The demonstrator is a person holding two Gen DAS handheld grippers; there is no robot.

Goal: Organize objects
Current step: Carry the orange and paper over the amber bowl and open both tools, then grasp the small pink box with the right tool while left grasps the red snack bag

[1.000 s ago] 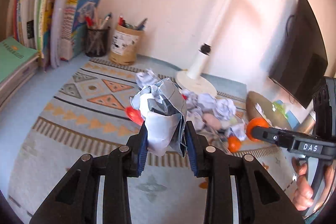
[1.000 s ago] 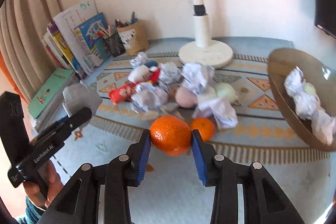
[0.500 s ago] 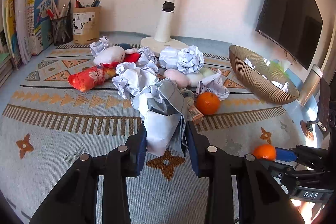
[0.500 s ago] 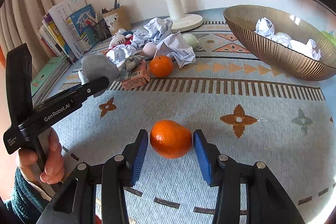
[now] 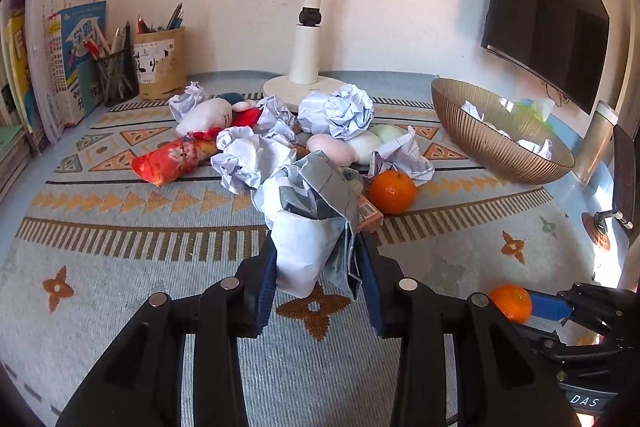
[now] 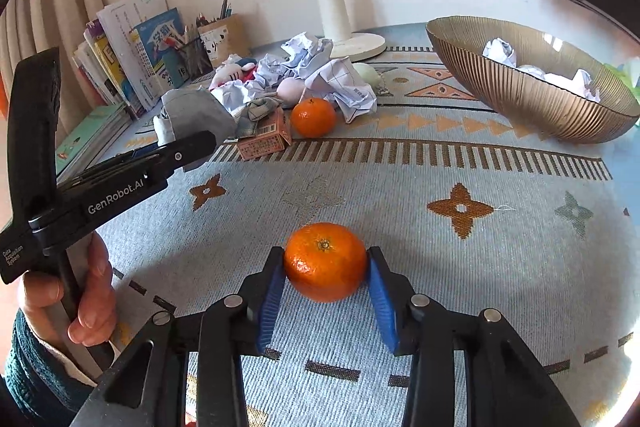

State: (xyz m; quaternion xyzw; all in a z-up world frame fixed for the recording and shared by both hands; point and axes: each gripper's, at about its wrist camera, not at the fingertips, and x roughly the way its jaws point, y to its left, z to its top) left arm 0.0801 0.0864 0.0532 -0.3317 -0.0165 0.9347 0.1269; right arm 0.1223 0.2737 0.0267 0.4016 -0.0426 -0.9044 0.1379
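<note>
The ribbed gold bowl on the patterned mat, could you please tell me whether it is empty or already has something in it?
Partly filled. The ribbed gold bowl holds several crumpled white paper balls, with much of its inside bare.

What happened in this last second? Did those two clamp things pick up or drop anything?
Neither dropped anything. The right gripper carried its orange away from the pile, down to the near, open part of the mat; its jaws are closing on it. The left gripper swung round with its crumpled paper, jaws easing open, paper between them. The pile, second orange and bowl stayed put.
</note>
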